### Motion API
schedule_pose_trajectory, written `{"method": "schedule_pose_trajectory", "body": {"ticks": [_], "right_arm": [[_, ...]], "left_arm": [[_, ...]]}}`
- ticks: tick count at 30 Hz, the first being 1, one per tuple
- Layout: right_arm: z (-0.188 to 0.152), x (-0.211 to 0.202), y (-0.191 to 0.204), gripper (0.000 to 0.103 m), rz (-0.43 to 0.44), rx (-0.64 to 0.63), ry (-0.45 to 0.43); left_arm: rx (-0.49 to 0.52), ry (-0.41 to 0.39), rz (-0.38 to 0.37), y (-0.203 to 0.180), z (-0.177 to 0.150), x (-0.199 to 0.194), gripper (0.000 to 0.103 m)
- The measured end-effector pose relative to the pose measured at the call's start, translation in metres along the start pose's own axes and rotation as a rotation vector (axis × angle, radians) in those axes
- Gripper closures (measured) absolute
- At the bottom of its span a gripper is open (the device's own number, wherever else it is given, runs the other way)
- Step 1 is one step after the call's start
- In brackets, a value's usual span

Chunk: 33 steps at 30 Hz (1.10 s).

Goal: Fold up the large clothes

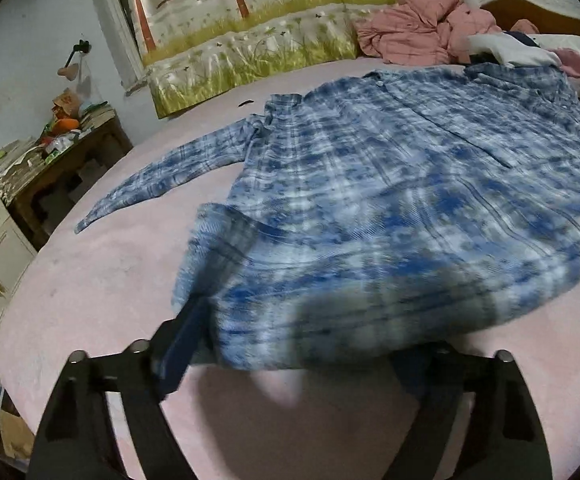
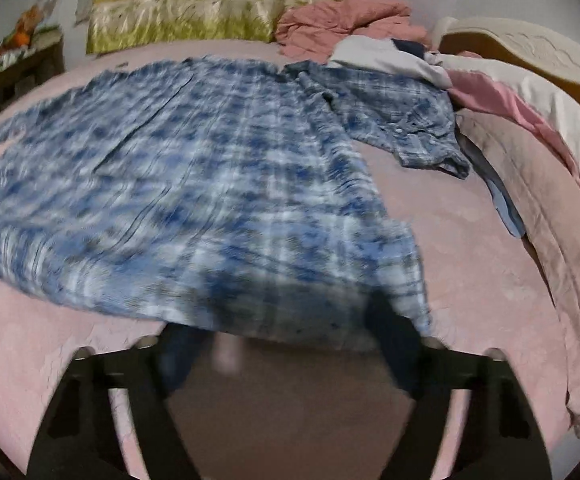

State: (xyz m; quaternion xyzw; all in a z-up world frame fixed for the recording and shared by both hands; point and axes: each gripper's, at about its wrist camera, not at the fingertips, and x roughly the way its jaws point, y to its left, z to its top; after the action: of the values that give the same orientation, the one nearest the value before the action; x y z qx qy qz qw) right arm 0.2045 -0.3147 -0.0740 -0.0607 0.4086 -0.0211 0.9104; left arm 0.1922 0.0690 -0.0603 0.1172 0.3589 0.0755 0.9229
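Observation:
A large blue and white plaid shirt [image 1: 390, 200] lies spread on the pink bed [image 1: 90, 280], one sleeve [image 1: 162, 184] stretched out to the left. Its near hem drapes over my left gripper [image 1: 302, 344], whose fingers stand wide apart with the tips hidden under the cloth. In the right wrist view the same shirt [image 2: 194, 176] covers the tips of my right gripper [image 2: 290, 340], also spread wide. The other sleeve [image 2: 402, 120] lies bunched at the far right. The hem looks blurred in both views.
A crumpled pink blanket [image 1: 422, 28] and other clothes [image 2: 390, 52] lie at the head of the bed. A pale quilt [image 2: 550, 240] runs along the right edge. A cluttered wooden side table [image 1: 58, 152] stands left of the bed, with a patterned curtain [image 1: 250, 40] behind.

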Motion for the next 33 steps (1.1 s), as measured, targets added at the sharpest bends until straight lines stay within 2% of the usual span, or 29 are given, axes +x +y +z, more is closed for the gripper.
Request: {"method": "schedule_pose_trajectory", "body": {"ticks": [1, 2, 3, 4, 5, 6, 8, 12, 16, 19, 22, 24, 25, 26, 27, 28, 29, 30, 33], "right_arm": [[0.003, 0.001, -0.006, 0.046, -0.002, 0.027, -0.006], [0.007, 0.001, -0.009, 0.063, 0.007, 0.046, -0.010], [0.013, 0.002, -0.012, 0.071, 0.033, 0.068, -0.012], [0.020, 0.002, -0.016, 0.084, 0.064, 0.089, -0.020], [0.028, 0.002, -0.018, 0.090, 0.086, 0.097, -0.034], [0.037, 0.002, -0.018, 0.092, 0.098, 0.088, -0.047], [0.054, 0.006, -0.014, 0.098, 0.087, 0.056, -0.067], [0.090, 0.027, -0.010, 0.099, 0.073, 0.041, -0.071], [0.123, 0.068, -0.003, 0.099, 0.055, 0.028, -0.029], [0.135, 0.096, 0.000, 0.099, 0.061, 0.043, 0.008], [0.139, 0.111, 0.002, 0.098, 0.075, 0.048, 0.024], [0.139, 0.113, 0.002, 0.091, 0.077, 0.040, -0.004], [0.138, 0.114, 0.001, 0.076, 0.064, 0.042, -0.013], [0.137, 0.114, -0.002, 0.052, 0.049, 0.049, -0.025], [0.136, 0.112, -0.006, 0.039, 0.033, 0.066, -0.048], [0.134, 0.108, -0.012, 0.021, 0.023, 0.088, -0.075], [0.131, 0.103, -0.018, 0.019, 0.023, 0.116, -0.108], [0.129, 0.097, -0.025, 0.019, 0.037, 0.141, -0.133], [0.128, 0.088, -0.041, 0.012, 0.053, 0.187, -0.151]], "left_arm": [[-0.018, 0.001, -0.015, 0.006, 0.004, 0.001, 0.022], [-0.034, 0.001, -0.035, 0.011, 0.010, 0.004, 0.024], [-0.047, -0.002, -0.055, 0.015, 0.015, 0.005, 0.028], [-0.060, -0.008, -0.078, 0.020, 0.022, 0.007, 0.031], [-0.069, -0.012, -0.103, 0.024, 0.032, 0.011, 0.045], [-0.074, -0.013, -0.131, 0.027, 0.041, 0.014, 0.065], [-0.097, -0.002, -0.195, 0.033, 0.062, 0.025, 0.087], [-0.139, 0.026, -0.226, 0.041, 0.104, 0.054, 0.088], [-0.121, 0.127, -0.216, 0.033, 0.133, 0.096, 0.088], [-0.115, 0.226, -0.232, 0.030, 0.136, 0.126, 0.088], [-0.089, 0.221, -0.222, 0.029, 0.132, 0.136, 0.085], [-0.113, 0.205, -0.240, 0.033, 0.130, 0.140, 0.084], [-0.120, 0.179, -0.239, 0.034, 0.129, 0.138, 0.079], [-0.123, 0.154, -0.224, 0.035, 0.128, 0.135, 0.064], [-0.131, 0.125, -0.199, 0.036, 0.126, 0.131, 0.035], [-0.146, 0.093, -0.172, 0.038, 0.123, 0.126, 0.021], [-0.178, 0.033, -0.142, 0.042, 0.118, 0.117, 0.010], [-0.208, -0.011, -0.138, 0.047, 0.114, 0.109, 0.010], [-0.278, -0.047, -0.207, 0.059, 0.102, 0.104, 0.010]]}}
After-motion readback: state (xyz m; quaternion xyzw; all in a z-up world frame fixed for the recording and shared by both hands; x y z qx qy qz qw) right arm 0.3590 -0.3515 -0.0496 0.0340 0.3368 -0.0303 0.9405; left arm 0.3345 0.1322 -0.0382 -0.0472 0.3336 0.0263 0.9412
